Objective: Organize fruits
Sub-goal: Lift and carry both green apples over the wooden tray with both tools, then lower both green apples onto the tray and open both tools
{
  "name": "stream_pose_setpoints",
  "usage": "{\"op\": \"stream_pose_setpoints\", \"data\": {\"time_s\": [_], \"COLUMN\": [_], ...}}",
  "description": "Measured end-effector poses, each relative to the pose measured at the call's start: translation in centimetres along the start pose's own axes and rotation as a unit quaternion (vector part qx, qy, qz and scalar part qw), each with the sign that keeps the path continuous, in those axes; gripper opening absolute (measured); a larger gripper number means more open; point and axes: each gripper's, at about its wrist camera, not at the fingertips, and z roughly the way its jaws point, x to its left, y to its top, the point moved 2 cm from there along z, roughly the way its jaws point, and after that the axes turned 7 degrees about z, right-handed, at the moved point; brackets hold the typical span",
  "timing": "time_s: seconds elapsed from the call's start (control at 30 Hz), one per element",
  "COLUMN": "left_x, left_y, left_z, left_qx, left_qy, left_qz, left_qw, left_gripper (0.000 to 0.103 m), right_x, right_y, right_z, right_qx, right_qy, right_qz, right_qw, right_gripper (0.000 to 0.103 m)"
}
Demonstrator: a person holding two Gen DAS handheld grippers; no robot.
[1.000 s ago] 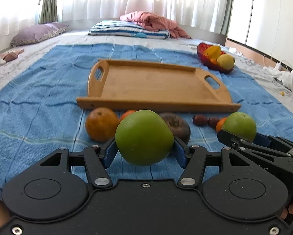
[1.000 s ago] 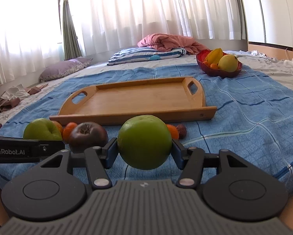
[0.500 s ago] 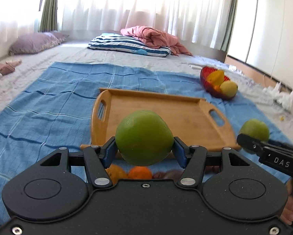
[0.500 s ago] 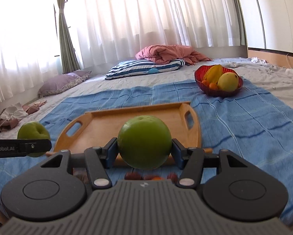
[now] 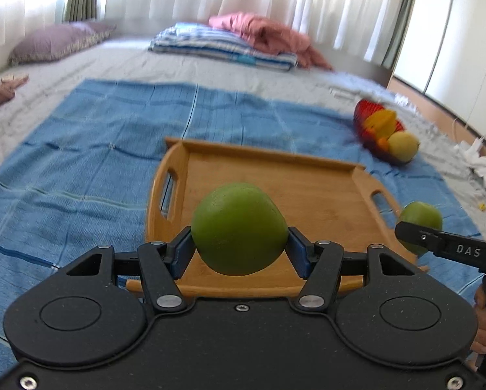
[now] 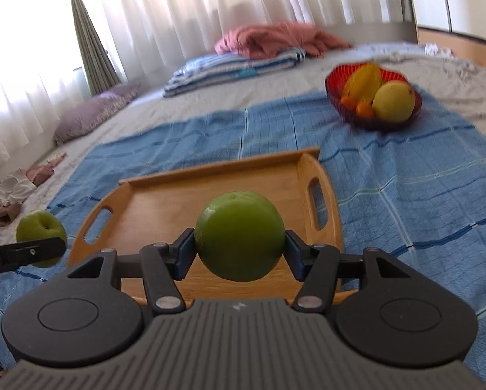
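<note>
Fruit was held in both tools at once. On the left, the left gripper [image 5: 239, 250] was closed about halfway onto a green apple [image 5: 239, 229], its blue pads [image 5: 182, 253] pressed against the fruit's widest part, and the apple hung clear above the near edge of the wooden tray [image 5: 308, 188]. Further right, the right gripper [image 6: 239, 255] was closed to much the same width onto a second green apple [image 6: 239, 235], likewise taken across its middle and carried above the tray's near half. Both fruits were judged firm, smooth-skinned and fairly heavy for their size; a waxy skin of that kind was thought likely to slip if squeezed off-centre, so a hold at the broadest girth, as seen, was considered soundest, with only moderate pressure, since bruising was possible. Far right, a red bowl [image 6: 337, 97] of yellow and orange fruit was seen resting on the blue blanket [image 6: 422, 195], well apart from the tray.
</note>
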Motion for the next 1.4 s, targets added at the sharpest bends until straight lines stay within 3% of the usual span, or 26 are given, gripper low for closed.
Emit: {"op": "stream_pose_setpoints", "data": {"time_s": [0.2, 0.57, 1.03, 1.4], "left_x": [0.6, 1.6, 1.8, 1.6], "left_y": [-0.6, -1.6, -2.4, -2.5], "left_z": [3.3, 5.8, 6.9, 7.0], "left_qx": [0.032, 0.056, 0.064, 0.058], "left_qy": [0.005, 0.027, 0.031, 0.036], "left_qz": [-0.010, -0.010, -0.010, -0.006], "left_qw": [0.9994, 0.9980, 0.9974, 0.9976], "left_gripper": [0.058, 0.058, 0.058, 0.058], "right_x": [-0.2, -1.1, -0.8, -1.1], "right_y": [-0.5, -1.3, -2.4, -2.4], "right_z": [2.7, 4.3, 4.5, 4.4], "right_qx": [0.031, 0.045, 0.041, 0.042], "right_qy": [-0.023, -0.049, -0.064, -0.058], "right_qz": [-0.004, -0.008, -0.046, -0.041], "right_qw": [0.999, 0.998, 0.996, 0.997], "right_gripper": [0.061, 0.061, 0.061, 0.061]}}
